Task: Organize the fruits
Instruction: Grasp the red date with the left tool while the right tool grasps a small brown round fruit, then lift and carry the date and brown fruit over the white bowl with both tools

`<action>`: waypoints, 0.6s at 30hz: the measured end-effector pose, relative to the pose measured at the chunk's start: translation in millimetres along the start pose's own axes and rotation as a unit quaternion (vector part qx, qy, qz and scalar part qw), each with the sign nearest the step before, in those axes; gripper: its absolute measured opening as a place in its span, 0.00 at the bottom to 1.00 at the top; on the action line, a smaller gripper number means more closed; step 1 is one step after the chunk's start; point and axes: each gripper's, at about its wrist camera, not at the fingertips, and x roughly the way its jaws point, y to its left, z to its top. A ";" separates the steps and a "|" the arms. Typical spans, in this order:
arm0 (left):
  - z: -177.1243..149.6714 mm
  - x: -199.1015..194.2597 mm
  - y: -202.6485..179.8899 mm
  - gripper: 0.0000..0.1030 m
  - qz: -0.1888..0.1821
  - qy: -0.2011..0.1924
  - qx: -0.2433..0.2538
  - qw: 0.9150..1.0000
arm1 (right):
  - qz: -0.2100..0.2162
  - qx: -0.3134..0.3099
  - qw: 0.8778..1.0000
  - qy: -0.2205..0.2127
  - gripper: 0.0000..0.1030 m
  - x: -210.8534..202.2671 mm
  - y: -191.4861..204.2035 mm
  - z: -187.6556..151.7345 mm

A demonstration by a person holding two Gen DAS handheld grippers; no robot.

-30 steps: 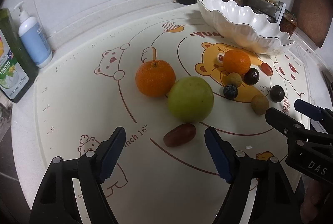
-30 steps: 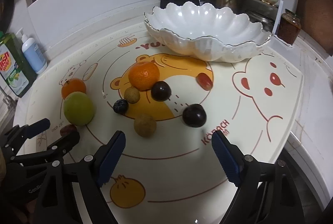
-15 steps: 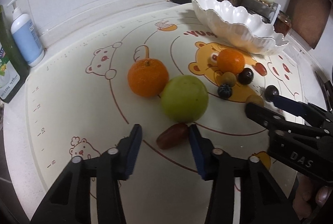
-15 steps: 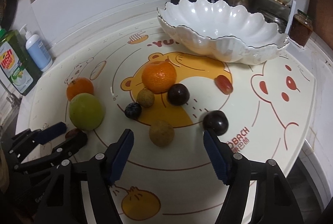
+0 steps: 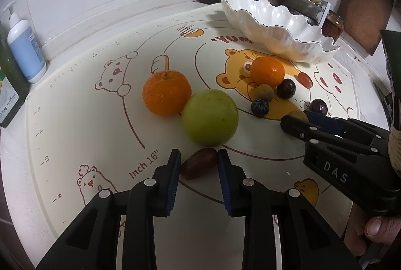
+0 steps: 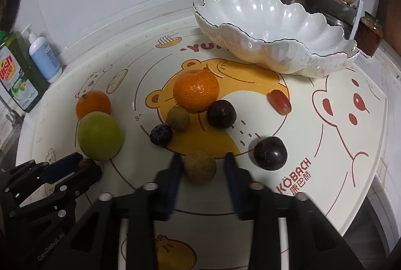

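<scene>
Left gripper (image 5: 199,164) jaws just closing, clenched on red grape (image 5: 198,166), green apple (image 5: 209,117) just ahead, right gripper (image 6: 200,169) closing, pinching brown longan (image 6: 199,166), dark plum (image 6: 270,153) right of its tips

Red oblong fruit (image 5: 198,166) lies on mat btwn blue pads; brown round fruit (image 6: 199,166) likewise, white scalloped bowl (image 6: 275,26) empty

My left gripper (image 5: 199,164) and right gripper (image 6: 201,168) are black plastic with blue ribbed pads (image 5: 173,178), silver screw heads, and white "DAS" lettering on the right one's side.
</scene>
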 end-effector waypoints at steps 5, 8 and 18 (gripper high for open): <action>-0.3 -3.3 -0.9 0.29 0.004 -0.003 0.002 1.000 | 0.001 -0.001 1.000 -0.002 0.26 -2.5 0.1 -1.3; 0.2 -7.2 -1.4 0.29 0.007 -0.008 0.002 1.000 | -0.003 0.000 1.000 -0.008 0.26 -7.9 -0.4 -1.7; 4.4 -27.7 -9.0 0.29 0.010 -0.029 0.011 0.999 | -0.005 0.003 0.999 -0.033 0.26 -33.7 -4.1 -0.1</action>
